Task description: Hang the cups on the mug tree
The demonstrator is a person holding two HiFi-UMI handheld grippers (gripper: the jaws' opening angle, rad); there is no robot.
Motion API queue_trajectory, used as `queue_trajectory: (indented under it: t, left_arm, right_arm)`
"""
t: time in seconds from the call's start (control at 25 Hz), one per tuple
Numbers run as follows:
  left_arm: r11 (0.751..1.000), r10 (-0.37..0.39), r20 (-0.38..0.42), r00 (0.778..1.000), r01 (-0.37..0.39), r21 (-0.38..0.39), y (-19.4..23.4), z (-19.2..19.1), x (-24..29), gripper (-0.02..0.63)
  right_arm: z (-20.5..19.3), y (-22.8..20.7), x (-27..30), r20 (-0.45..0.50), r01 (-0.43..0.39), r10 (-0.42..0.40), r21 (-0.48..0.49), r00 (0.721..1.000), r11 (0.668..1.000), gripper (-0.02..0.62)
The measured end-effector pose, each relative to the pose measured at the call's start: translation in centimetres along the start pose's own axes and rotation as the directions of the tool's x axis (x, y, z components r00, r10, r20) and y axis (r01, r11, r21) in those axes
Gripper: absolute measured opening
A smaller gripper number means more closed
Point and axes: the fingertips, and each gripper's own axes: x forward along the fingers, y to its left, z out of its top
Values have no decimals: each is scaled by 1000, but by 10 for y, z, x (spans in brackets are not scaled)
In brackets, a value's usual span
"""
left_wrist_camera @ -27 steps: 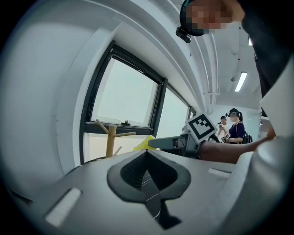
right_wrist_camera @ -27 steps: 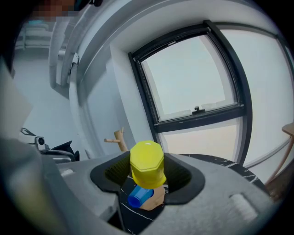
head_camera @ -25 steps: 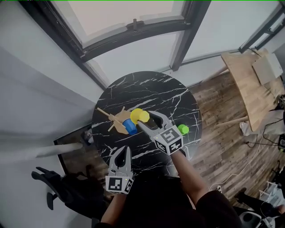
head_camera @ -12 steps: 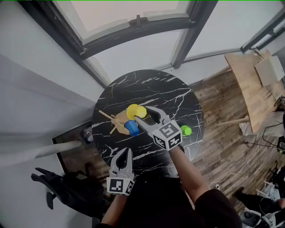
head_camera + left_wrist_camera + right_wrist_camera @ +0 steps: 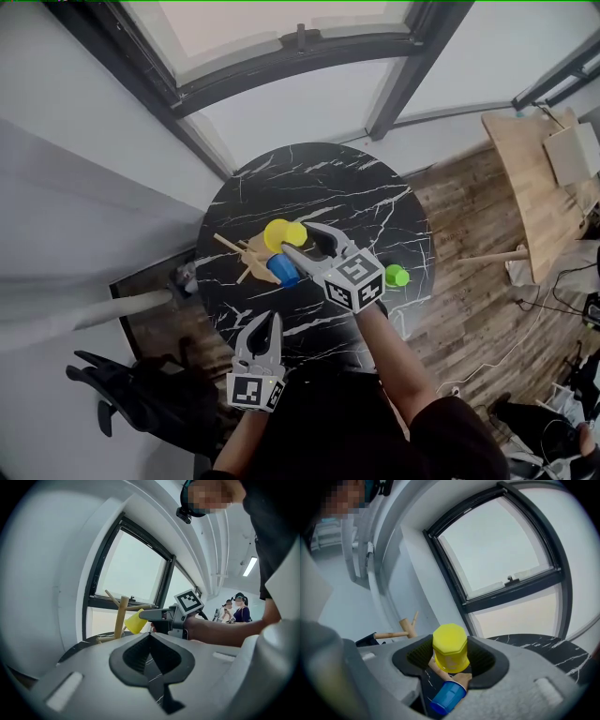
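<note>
Since a second ago the right gripper (image 5: 298, 238) has carried the yellow cup (image 5: 279, 234) leftward, closer to the mug tree (image 5: 251, 255). Its jaws stand wide, clamped on the yellow cup's sides. The cup is held in the air above the desk (image 5: 328, 187). In the left gripper view the cup's mouth faces the tree's upright post (image 5: 121, 616) and sits just beside it. Whether it touches a peg I cannot tell.

In the right gripper view the cup's base (image 5: 450, 648) faces the camera, and a wooden peg runs beneath it. The blue cup (image 5: 282, 271) hangs on a lower peg of the tree, just below the yellow one. The green cup (image 5: 397, 276) stands on the desk, right of the right gripper and well apart from the tree. The left gripper (image 5: 266, 321) hovers at the near edge of the desk, its jaws closed together with nothing between them.
</note>
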Motion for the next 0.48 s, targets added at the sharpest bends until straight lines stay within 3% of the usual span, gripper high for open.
queue_trajectory:
  t: [0.48]
  left_arm:
    - [1000,6,-4,1000,-6,-18,10,-3,1,2]
  right_arm:
    - [-24,3,21,-60,-43,48,80,997,996,224]
